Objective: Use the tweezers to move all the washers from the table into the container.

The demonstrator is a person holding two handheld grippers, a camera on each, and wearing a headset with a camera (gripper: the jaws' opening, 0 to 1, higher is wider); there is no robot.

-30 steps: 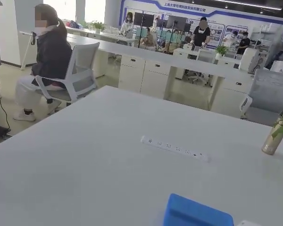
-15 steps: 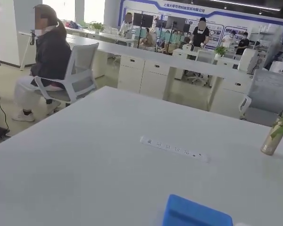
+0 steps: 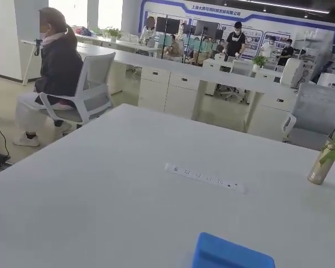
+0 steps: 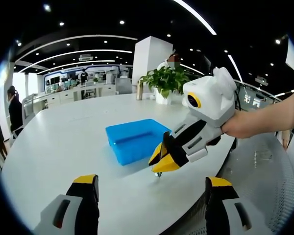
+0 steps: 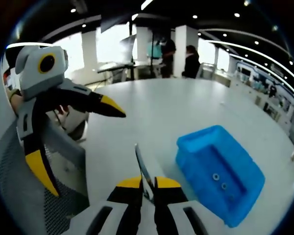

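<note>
The blue container [image 3: 232, 255] sits at the table's near edge in the head view. In the right gripper view, the container [image 5: 237, 193] lies open at right with two small washers [image 5: 216, 176] on its floor. My right gripper [image 5: 146, 183] is shut on thin metal tweezers [image 5: 141, 164], which point over the bare table left of the container. My left gripper [image 4: 152, 188] is open with nothing between its fingers. Ahead of it, the right gripper [image 4: 158, 162] hangs just right of the container [image 4: 134, 139], its tweezers' tip [image 4: 159, 174] near the tabletop. The left gripper [image 5: 85, 152] appears open at left.
A white power strip [image 3: 205, 177] lies mid-table beyond the container. A brownish bottle [image 3: 319, 166] and a potted plant [image 4: 167, 81] stand at the table's far right. A mesh office chair [image 5: 44, 191] is by the table edge. People sit and stand at distant desks.
</note>
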